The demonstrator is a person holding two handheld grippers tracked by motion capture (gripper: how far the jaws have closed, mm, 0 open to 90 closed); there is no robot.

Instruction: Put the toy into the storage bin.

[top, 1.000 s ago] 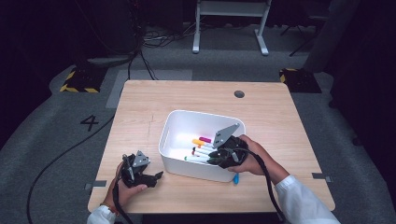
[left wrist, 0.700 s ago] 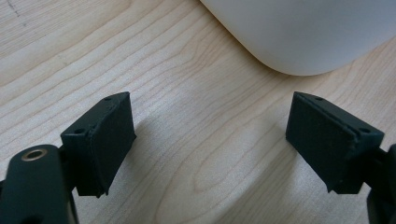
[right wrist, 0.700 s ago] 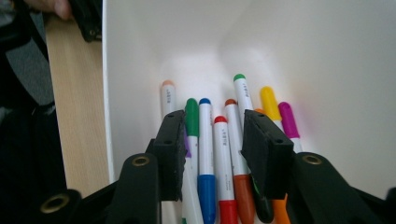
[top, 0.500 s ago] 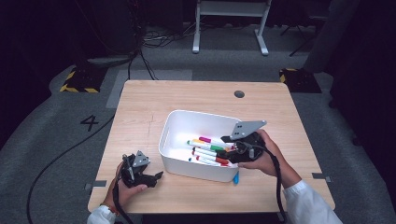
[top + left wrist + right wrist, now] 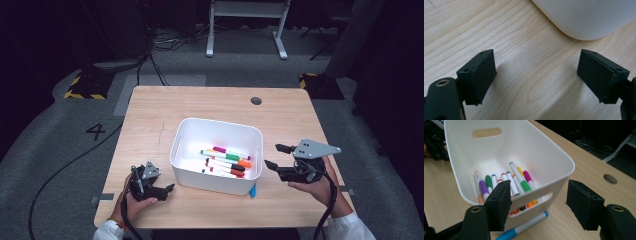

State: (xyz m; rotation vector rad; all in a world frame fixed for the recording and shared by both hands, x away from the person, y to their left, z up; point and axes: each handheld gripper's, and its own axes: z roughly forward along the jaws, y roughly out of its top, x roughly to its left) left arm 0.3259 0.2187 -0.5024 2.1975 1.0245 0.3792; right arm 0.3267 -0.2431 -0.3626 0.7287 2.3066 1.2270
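From the high view, a white bin (image 5: 216, 155) sits at the centre of a wooden table (image 5: 200, 102), a cluster of markers (image 5: 226, 161) lying on its floor toward the lower right of the bin. A blue marker (image 5: 253, 190) lies on the tabletop against the bin's lower right corner. At the right of the frame the right gripper (image 5: 275, 156) is held clear of the bin's right wall, its jaws spread and pointing left toward the bin with nothing between them; they have just been opening. At lower left the left gripper (image 5: 169, 188) rests low over the table just beside the bin's lower left corner, jaws apart and empty.

In the left gripper view, the two black pads (image 5: 482, 75) stand wide apart at the lower corners of the frame, bare wood grain between them. The rounded corner of the white bin (image 5: 586, 18) fills the upper right, ahead of the pads and not touching them.

In the right gripper view, the jaws stand wide at the bottom of the frame and hold nothing. The white bin (image 5: 544, 150) spans the upper left and centre, its near wall and slotted handle between the pads but farther off. The markers (image 5: 506, 181), capped in green, purple, orange, magenta and blue, lie side by side inside. The blue marker (image 5: 524, 226) lies on the table at bottom centre, just outside the bin's near wall.
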